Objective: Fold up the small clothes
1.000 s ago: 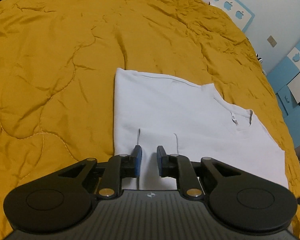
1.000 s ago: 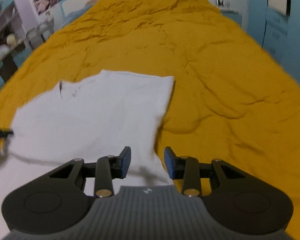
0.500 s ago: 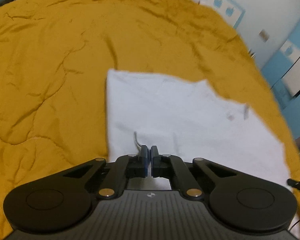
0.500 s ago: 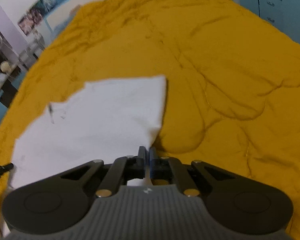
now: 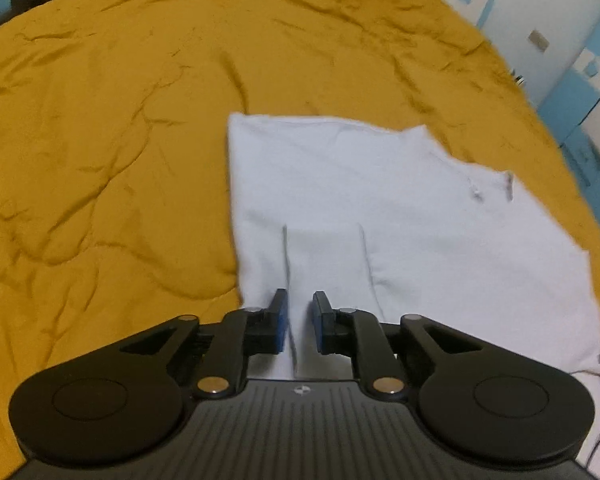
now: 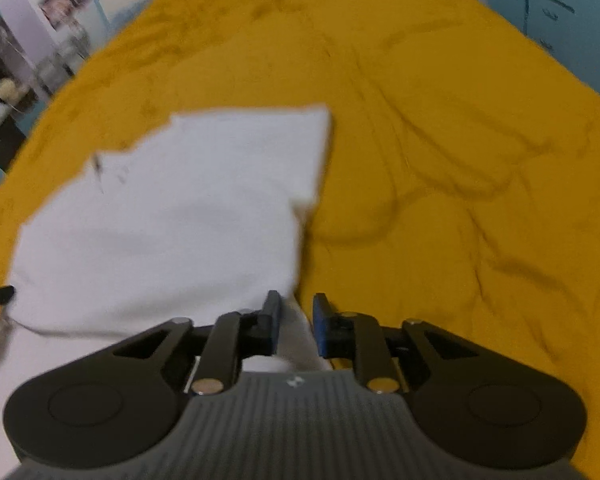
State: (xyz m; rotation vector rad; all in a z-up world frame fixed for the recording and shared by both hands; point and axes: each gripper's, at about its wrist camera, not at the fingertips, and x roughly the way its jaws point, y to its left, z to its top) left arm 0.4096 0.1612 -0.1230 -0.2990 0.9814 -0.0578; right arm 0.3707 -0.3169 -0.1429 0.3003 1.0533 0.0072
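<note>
A white T-shirt (image 5: 372,216), partly folded, is laid on the mustard quilt (image 5: 100,140), its long axis running from about 10 o'clock to 4 o'clock in the left wrist view. The left gripper (image 5: 300,322) is held with jaws spread at the near 6 o'clock hem, cloth lying between them unpinched. The right gripper (image 6: 296,322) is likewise parted over the shirt's (image 6: 172,208) opposite near corner (neither is clearly nearer). A fold toward 12 o'clock is judged likely.

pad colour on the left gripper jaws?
Blue pads on black arms; left wrist view shows them best.
</note>
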